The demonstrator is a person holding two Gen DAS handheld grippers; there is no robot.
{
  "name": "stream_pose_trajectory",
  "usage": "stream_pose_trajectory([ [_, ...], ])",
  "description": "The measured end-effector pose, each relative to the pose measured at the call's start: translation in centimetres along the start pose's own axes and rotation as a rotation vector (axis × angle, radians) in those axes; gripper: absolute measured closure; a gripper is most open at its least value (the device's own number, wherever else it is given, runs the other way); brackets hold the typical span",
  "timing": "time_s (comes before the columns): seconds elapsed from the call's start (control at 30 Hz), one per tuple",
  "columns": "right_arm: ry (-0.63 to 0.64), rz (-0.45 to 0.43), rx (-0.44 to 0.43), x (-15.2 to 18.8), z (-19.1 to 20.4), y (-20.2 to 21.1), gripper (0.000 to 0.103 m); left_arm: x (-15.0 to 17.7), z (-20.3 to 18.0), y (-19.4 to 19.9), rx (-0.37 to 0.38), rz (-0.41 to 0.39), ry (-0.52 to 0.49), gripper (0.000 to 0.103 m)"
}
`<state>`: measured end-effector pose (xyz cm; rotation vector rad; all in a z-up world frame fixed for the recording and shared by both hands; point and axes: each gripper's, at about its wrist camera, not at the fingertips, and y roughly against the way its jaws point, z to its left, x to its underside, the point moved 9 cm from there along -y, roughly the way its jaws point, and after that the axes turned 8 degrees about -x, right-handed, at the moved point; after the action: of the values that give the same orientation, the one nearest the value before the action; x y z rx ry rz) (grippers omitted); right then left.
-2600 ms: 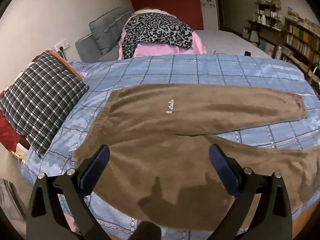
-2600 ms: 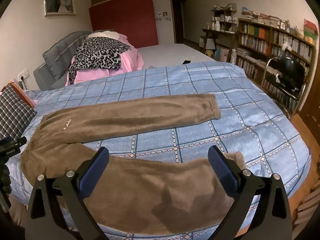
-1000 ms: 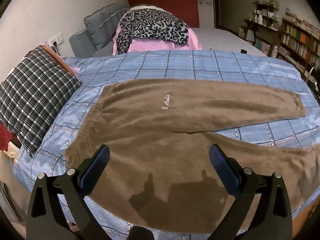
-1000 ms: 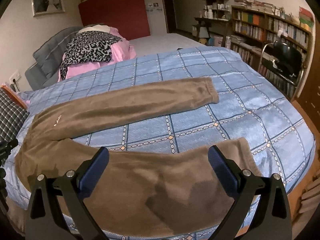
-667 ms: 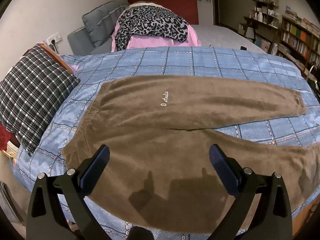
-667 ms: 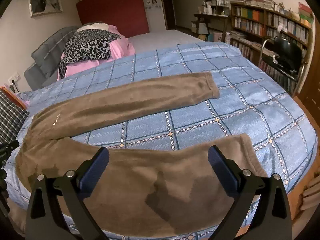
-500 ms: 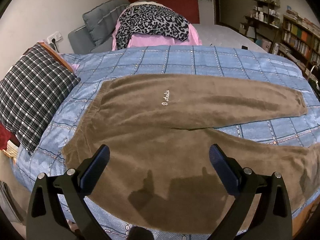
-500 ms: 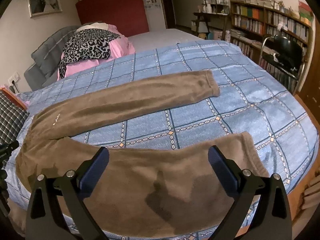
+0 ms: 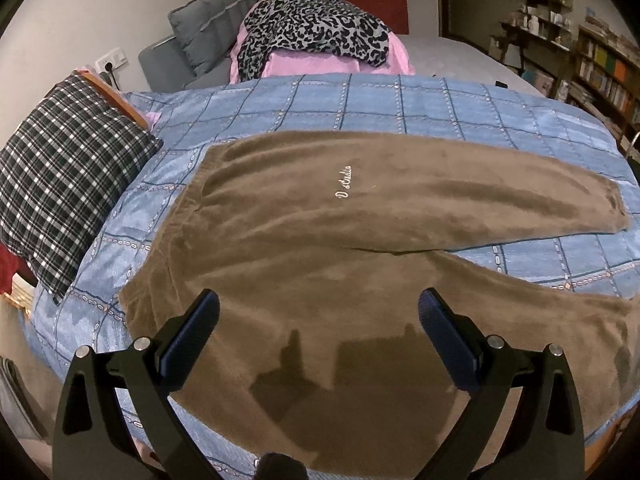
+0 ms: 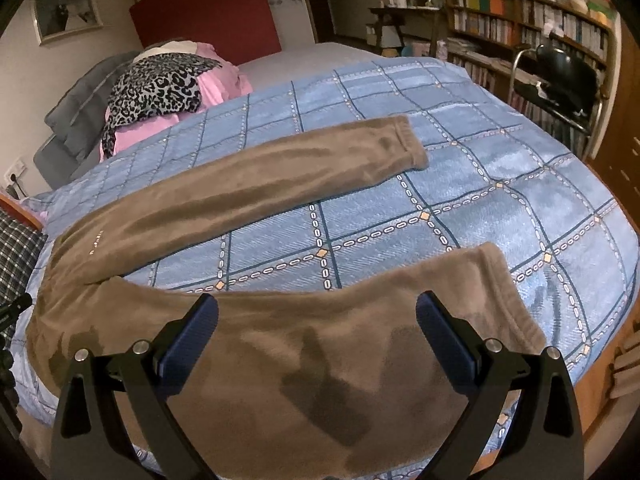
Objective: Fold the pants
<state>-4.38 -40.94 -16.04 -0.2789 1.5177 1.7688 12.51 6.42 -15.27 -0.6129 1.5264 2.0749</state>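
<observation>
Both sets of jaws stand wide apart and hold nothing. I have the left gripper (image 9: 318, 316) hovering above the seat and waist end of the brown pants (image 9: 320, 264), and the right gripper (image 10: 317, 316) above the lower part of the near leg (image 10: 360, 320), not far from its cuff (image 10: 508, 292). Neither touches the cloth; their shadows fall on the fleece just below them.

I see the pants spread flat on the bed, on a blue checked bedspread (image 10: 500, 168), with the waistband (image 9: 160, 248) at the left and the legs running to the right. The legs lie splayed in a narrow V, so a wedge of bedspread shows between them. The far leg (image 9: 460, 200) carries small white lettering (image 9: 344, 182) near the hip and ends in a gathered cuff at the far right.

That layout suits a lengthwise fold, I judge: with the garment smooth and the legs apart, the near leg can be lifted along its near edge and laid over the far one. My two grippers are spaced along that near side, one toward each end, which would let the leg rise evenly without sagging in the middle. No fold has been made yet.

A plaid pillow (image 9: 60, 184) lies at the left, just beside the waistband but apart from it. A heap of pink and leopard-print cloth (image 9: 316, 36) sits well beyond the far edge.
</observation>
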Motion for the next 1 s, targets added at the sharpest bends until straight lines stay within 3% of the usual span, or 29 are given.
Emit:
stream_pose_trajectory([
  [0.33,0.012,0.044,0.019,-0.1,0.0,-2.2,0.005,-1.5,0.7,-3.5,-0.021,0.037,0.010,0.003],
  [0.73,0.019,0.058,0.030,-1.7,0.3,-4.5,0.005,-6.3,7.1,-10.7,-0.119,0.097,0.115,0.003],
  [1.0,0.040,0.076,0.045,-3.0,1.0,-6.4,0.005,-9.0,10.4,-16.2,-0.118,0.134,0.167,0.003],
])
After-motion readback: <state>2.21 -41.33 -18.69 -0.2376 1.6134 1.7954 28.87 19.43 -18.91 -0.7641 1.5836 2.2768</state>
